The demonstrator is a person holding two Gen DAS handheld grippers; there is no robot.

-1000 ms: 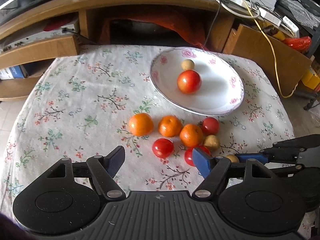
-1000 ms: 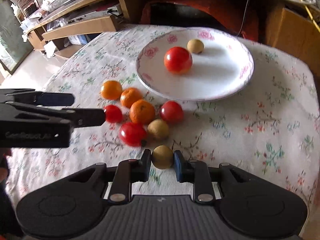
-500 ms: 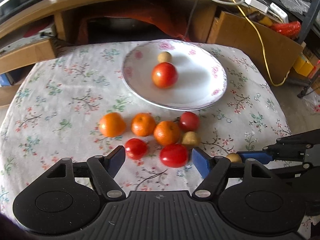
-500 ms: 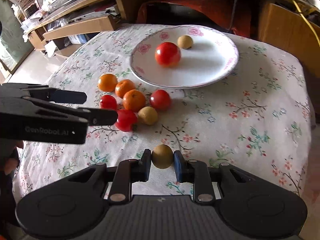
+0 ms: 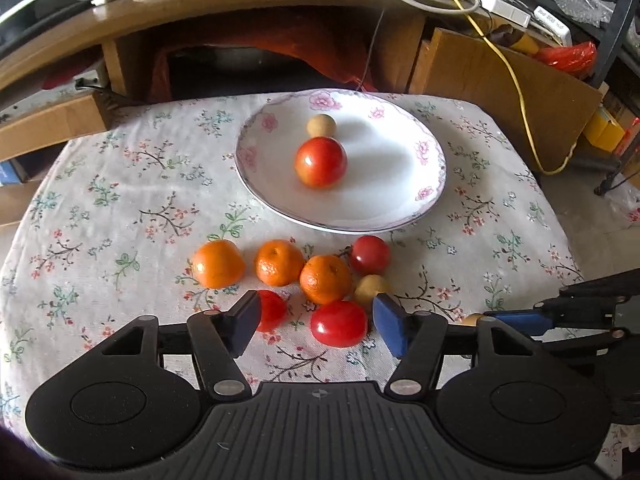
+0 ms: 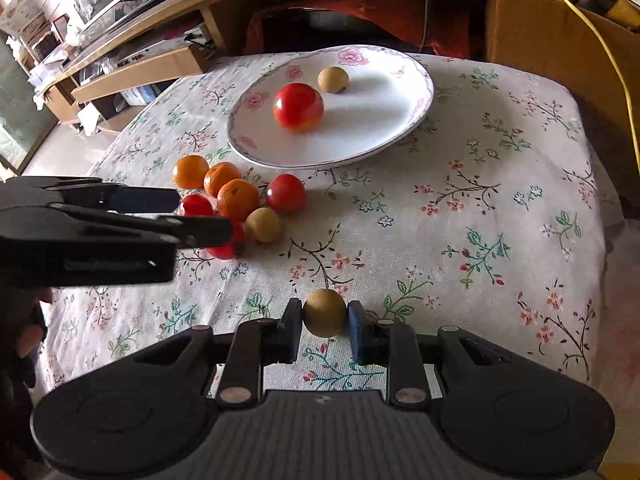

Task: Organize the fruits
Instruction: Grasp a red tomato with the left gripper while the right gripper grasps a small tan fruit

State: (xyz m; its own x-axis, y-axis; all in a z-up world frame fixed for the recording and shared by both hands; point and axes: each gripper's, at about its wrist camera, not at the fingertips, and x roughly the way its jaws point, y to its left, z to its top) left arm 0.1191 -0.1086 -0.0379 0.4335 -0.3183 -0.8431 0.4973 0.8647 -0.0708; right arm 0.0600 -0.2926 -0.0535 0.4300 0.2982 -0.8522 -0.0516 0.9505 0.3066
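A white floral plate (image 5: 400, 200) (image 6: 384, 128) holds a big red tomato (image 5: 320, 162) (image 6: 298, 107) and a small brown longan (image 5: 321, 125) (image 6: 333, 79). In front of it lie three oranges (image 5: 218, 264), red tomatoes (image 5: 339, 323) and another longan (image 5: 370, 286) on the floral cloth. My left gripper (image 5: 316, 326) is open, its jaws either side of a red tomato. My right gripper (image 6: 325, 325) is shut on a brown longan (image 6: 324, 313), held above the cloth in front of the fruit pile; it shows at the right in the left wrist view (image 5: 532, 320).
A wooden desk (image 5: 240, 12) with cables and shelves stands behind the table. A cardboard box (image 5: 500, 80) and a yellow cable (image 5: 516, 80) are at the right. The cloth's right half (image 6: 500, 200) bears no fruit.
My right gripper has lifted and pulled back with the longan in it. My left gripper has moved forward, so its jaws now flank the nearest tomato.
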